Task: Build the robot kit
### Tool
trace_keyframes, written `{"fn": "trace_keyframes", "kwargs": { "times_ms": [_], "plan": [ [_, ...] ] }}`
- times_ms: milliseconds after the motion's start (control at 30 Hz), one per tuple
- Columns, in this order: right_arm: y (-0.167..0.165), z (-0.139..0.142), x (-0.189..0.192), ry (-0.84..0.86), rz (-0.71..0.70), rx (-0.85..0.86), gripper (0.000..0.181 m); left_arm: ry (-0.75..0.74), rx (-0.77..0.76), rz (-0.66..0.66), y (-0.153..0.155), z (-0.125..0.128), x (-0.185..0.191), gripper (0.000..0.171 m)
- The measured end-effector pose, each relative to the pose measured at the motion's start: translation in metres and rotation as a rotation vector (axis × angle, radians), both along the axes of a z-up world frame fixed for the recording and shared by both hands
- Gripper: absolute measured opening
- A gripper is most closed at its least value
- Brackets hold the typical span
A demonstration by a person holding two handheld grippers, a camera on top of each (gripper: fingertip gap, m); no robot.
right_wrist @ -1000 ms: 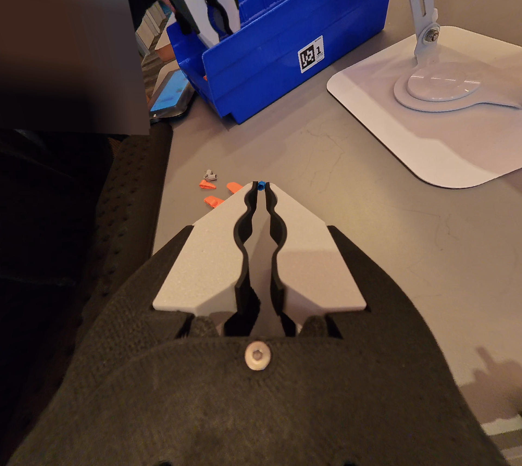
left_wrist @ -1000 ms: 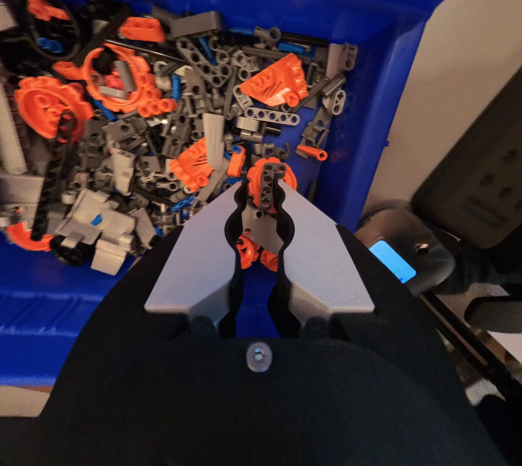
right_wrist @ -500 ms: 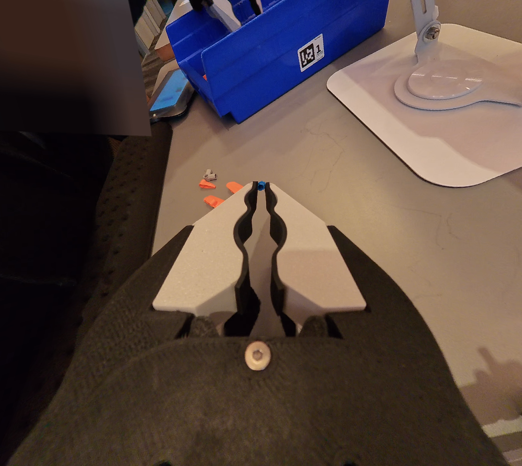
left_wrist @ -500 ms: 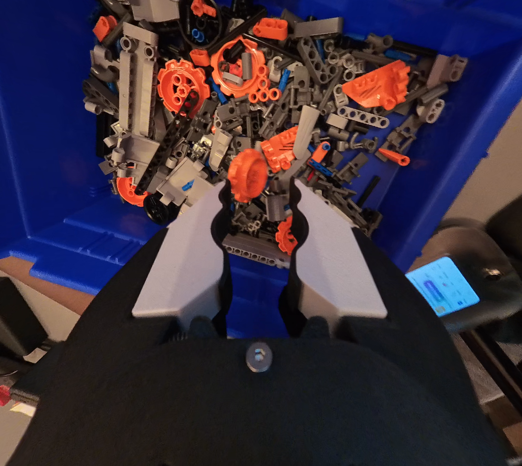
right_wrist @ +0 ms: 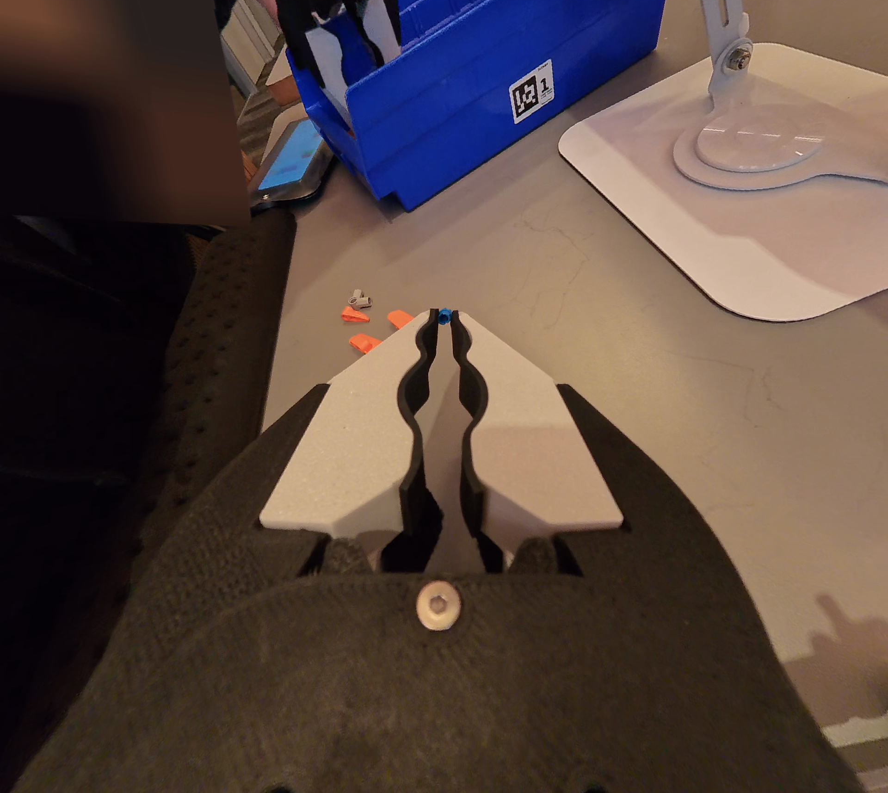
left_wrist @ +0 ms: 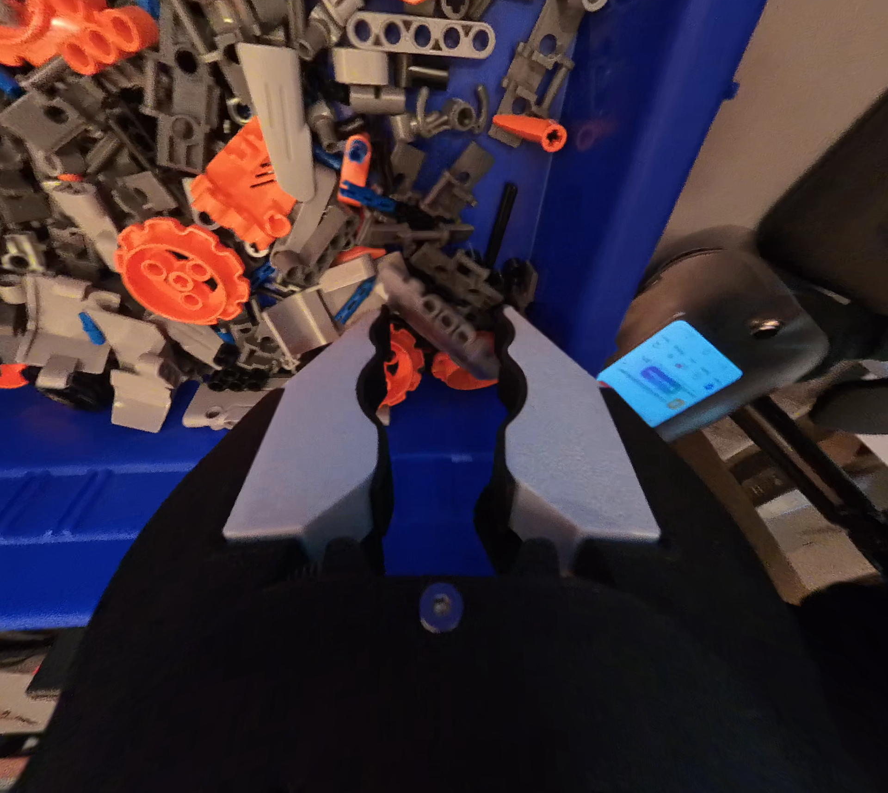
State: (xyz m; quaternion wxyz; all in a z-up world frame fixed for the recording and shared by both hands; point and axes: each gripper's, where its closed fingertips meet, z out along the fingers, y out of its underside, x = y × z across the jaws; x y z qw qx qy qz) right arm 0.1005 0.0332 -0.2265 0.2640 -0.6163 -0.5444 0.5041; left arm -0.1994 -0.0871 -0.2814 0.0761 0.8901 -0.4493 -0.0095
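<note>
In blue bin (left_wrist: 567,202): grey/orange parts (left_wrist: 269,154) | left gripper (left_wrist: 439,318) agape | right gripper (right_wrist: 443,313) pinching blue pin (right_wrist: 443,316)

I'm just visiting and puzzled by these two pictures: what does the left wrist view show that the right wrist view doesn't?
Only the left wrist view shows inside the bin: a heap of grey, black and orange plastic building pieces, with the left gripper open over them.

Only the right wrist view shows the grey tabletop, a white lamp base, loose orange pieces, and the right gripper shut on a tiny blue peg.

Both show the blue plastic bin and a lit phone screen.
</note>
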Motion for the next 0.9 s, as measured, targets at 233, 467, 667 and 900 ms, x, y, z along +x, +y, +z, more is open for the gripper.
{"fn": "trace_keyframes", "kwargs": {
  "times_ms": [233,467,667,900],
  "plan": [
    [0.0,0.001,0.0,0.003,0.0,0.0,0.003,-0.024,0.032,-0.004,0.012,-0.003,0.002,0.006],
    [0.001,0.0,0.0,0.0,-0.002,-0.001,0.003,-0.13,0.205,0.09,0.055,0.013,0.004,0.006],
    [0.001,0.0,0.0,0.0,-0.003,-0.002,0.003,-0.131,0.245,0.113,0.064,0.017,0.002,0.019],
    [0.001,-0.001,0.0,-0.002,-0.003,-0.002,0.003,-0.116,0.169,0.088,0.042,0.02,-0.001,0.035]
  ]
}}
